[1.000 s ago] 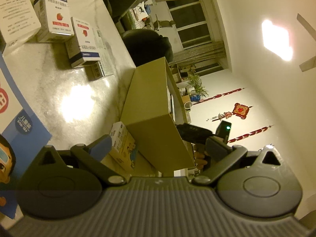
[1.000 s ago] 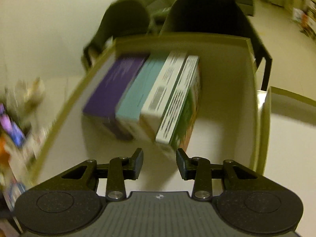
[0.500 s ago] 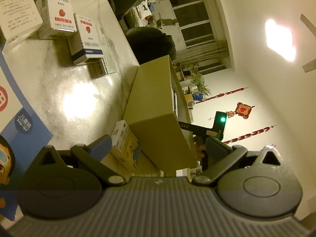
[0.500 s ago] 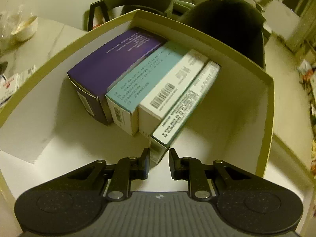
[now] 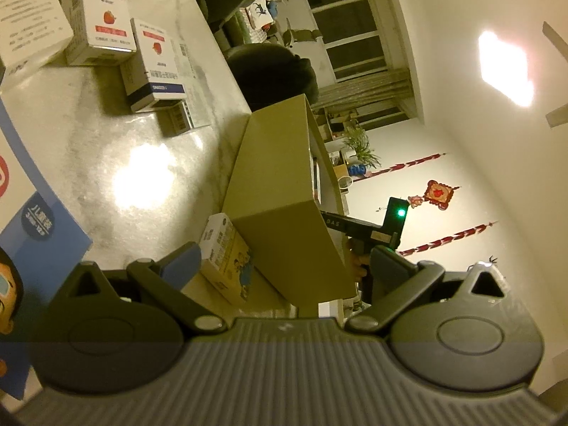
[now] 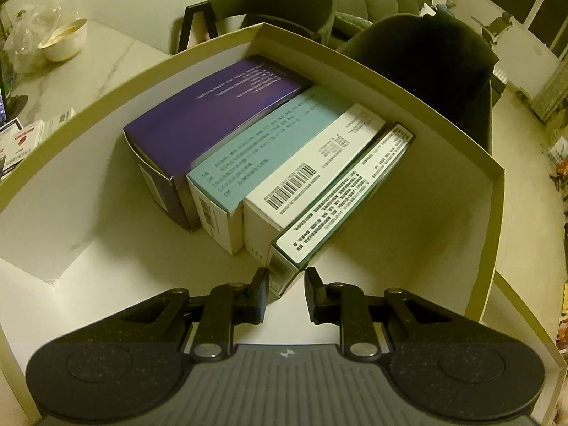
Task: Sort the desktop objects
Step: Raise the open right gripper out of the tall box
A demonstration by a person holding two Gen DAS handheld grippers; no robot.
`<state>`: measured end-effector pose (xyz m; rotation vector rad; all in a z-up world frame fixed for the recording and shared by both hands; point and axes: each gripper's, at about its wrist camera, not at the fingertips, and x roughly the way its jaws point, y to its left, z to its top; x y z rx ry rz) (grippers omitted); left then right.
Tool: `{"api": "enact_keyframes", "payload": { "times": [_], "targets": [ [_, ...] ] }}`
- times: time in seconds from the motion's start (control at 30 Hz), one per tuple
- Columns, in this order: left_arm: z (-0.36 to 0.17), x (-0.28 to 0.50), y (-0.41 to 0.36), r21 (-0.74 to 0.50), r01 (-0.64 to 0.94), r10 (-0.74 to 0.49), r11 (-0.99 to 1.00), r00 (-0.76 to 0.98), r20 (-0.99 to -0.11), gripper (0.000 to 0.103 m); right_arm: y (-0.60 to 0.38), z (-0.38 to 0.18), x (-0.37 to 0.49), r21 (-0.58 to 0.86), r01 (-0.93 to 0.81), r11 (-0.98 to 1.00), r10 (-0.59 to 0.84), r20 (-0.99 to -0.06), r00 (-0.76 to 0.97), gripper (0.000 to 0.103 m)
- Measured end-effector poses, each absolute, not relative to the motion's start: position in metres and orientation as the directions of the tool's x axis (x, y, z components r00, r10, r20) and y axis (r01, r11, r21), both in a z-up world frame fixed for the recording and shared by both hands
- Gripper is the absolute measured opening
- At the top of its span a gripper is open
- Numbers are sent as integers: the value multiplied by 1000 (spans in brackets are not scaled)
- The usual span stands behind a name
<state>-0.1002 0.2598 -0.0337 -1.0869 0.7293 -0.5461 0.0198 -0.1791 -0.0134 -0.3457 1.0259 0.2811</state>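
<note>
Right gripper (image 6: 284, 294): points down into a large open cardboard box (image 6: 495, 191), jaws drawn nearly together with no grip on anything; the near bottom corner of a thin green-edged box (image 6: 340, 195) sits just ahead of and slightly between the fingertips, contact not clear. That thin box leans tilted against a white box (image 6: 312, 177), the last in a row of four lying side by side on the box floor: purple box (image 6: 213, 113), teal box (image 6: 262, 142), white, then the thin one. Left gripper (image 5: 282, 266): jaws spread wide, empty, held level beside the outer wall of the same cardboard box (image 5: 280, 177). A small yellow carton (image 5: 227, 255) lies on the marble table (image 5: 106, 149) between the left finger and the box wall, touching neither finger visibly. Farther along the table: two white boxes with red fruit pictures (image 5: 103, 25), well apart from the tool. Part of the right gripper's handle shows past the box edge.
</note>
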Motion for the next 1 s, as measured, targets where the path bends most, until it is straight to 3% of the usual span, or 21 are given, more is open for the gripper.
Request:
{"api": "enact_keyframes", "payload": {
  "times": [0.07, 0.13, 0.3, 0.43, 0.63, 1.0],
  "targets": [
    [-33, -102, 261, -923, 45, -710, 382, 653, -262, 103, -178, -12, 20, -150, -376, 914, 63, -865, 497, 26],
    [-31, -103, 262, -921, 43, -706, 386, 657, -265, 103, -178, -9, 19, -143, -366, 919, 70, -858, 509, 37],
    [-29, -109, 268, -918, 41, -691, 394, 672, -267, 103, -177, -1, 9, -138, -344, 929, 66, -851, 520, 48],
    [-27, -111, 272, -884, 6, -645, 467, 686, -337, 103, -178, 4, 1, -131, -308, 942, 57, -843, 535, 62],
    [-29, -114, 285, -800, -110, -518, 590, 708, -479, 103, -188, 18, -19, -77, -226, 971, 72, -807, 587, 70],
    [-26, -120, 319, -740, -221, -375, 636, 749, -546, 103, -204, 33, -59, 79, -111, 991, 135, -698, 704, 77]
  ]
}}
